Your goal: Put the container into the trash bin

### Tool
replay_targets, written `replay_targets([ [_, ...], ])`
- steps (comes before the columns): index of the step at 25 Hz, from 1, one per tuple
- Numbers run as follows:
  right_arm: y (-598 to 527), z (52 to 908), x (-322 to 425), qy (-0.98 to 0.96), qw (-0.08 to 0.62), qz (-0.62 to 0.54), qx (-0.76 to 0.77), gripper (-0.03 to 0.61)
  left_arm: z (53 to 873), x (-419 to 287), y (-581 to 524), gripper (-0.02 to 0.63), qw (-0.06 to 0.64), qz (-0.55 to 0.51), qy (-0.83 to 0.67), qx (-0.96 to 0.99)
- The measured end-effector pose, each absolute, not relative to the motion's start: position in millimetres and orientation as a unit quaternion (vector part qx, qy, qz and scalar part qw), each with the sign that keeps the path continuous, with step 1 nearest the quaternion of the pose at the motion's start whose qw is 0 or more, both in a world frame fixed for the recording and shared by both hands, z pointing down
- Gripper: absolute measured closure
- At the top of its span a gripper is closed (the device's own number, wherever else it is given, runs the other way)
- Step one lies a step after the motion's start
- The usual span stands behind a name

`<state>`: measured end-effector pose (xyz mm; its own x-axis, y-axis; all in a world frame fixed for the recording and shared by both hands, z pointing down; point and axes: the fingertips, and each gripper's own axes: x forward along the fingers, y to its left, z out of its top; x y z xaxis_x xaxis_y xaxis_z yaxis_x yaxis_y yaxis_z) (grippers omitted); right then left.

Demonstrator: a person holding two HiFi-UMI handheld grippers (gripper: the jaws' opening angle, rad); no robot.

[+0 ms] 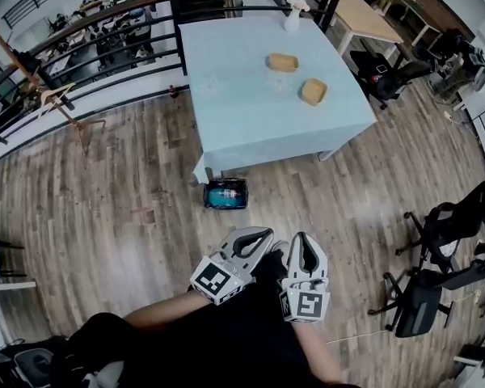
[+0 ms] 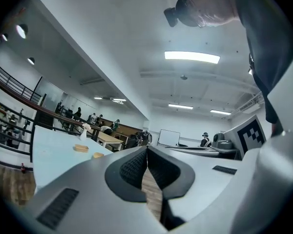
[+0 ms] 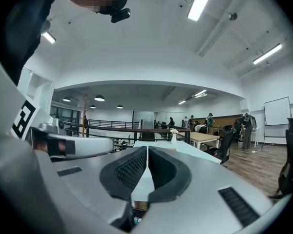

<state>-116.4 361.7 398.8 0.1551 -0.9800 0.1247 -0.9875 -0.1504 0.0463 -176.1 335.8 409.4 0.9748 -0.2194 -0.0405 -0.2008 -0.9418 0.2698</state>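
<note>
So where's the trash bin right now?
In the head view, the trash bin sits on the wooden floor, a bit left of centre, right by the near left corner of the blue table.

Pale blue table [image 1: 250, 111], tan containers [image 1: 282, 62], teal-lined trash bin [image 1: 225, 193].

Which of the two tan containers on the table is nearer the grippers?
The right-hand container, lower in the head view; the other container sits farther back, closer to the white vase.
</note>
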Motion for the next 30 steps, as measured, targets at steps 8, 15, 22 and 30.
replay_targets([
  [8,355,419,-63,-0.648,0.042,0.056,0.758,0.545,427,-126,321,0.600,0.122,-0.011,-0.129,0.984],
  [15,311,439,4,-0.674,0.052,0.094,0.731,0.545,431,-46,288,0.600,0.115,0.008,-0.154,0.981],
  [22,267,431,105,-0.675,0.042,0.095,0.730,0.545,430,54,246,0.600,0.085,0.020,-0.153,0.984],
  [30,220,437,179,-0.665,0.049,0.106,0.738,0.545,423,113,196,0.600,0.056,0.030,-0.186,0.980],
])
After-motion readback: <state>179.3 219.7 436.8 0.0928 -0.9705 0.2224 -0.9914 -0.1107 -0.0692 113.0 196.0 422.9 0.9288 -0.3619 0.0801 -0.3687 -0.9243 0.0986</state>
